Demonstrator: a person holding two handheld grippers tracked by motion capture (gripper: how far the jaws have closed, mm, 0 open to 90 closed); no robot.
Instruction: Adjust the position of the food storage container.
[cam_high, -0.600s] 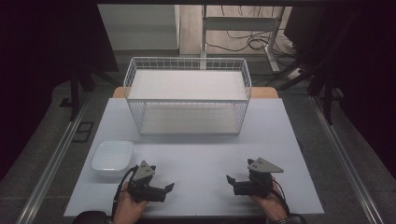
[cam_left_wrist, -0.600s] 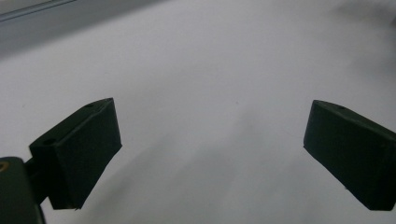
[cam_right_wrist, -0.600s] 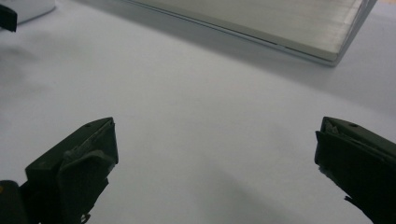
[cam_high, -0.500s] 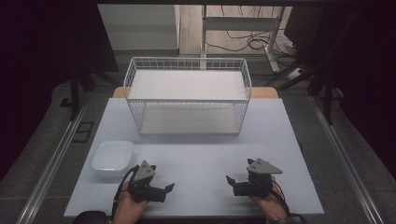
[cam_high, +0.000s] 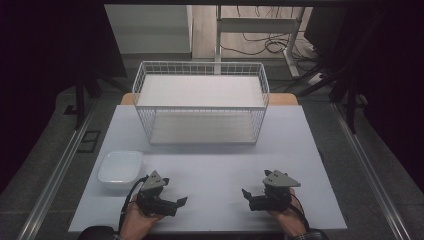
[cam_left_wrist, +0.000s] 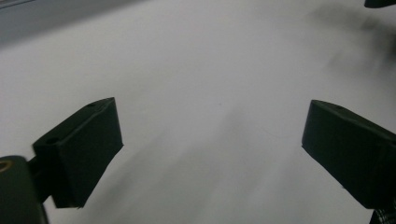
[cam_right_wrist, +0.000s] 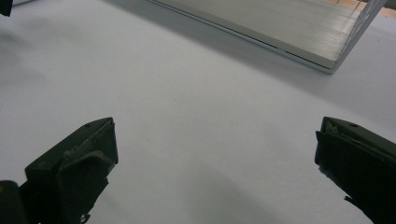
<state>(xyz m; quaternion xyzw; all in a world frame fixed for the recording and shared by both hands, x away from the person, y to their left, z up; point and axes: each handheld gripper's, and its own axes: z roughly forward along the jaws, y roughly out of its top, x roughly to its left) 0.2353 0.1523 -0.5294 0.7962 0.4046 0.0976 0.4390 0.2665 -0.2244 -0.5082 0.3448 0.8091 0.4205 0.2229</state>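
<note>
Both grippers rest low over the white table (cam_high: 215, 165), near its front edge, each held in a hand. My left gripper (cam_high: 179, 204) is at the front left and points right; its jaws stand wide apart with bare tabletop between them (cam_left_wrist: 212, 140). My right gripper (cam_high: 248, 199) is at the front right and points left toward the other one. It is open too, with nothing between its jaws (cam_right_wrist: 215, 158). A stretch of bare table separates the two.
A white wire basket (cam_high: 200, 107) with a pale flat floor stands at the middle back of the table; its near corner (cam_right_wrist: 327, 60) lies ahead of the right gripper. A shallow white dish (cam_high: 120, 169) sits just behind the left gripper. Dark floor and cables surround the table.
</note>
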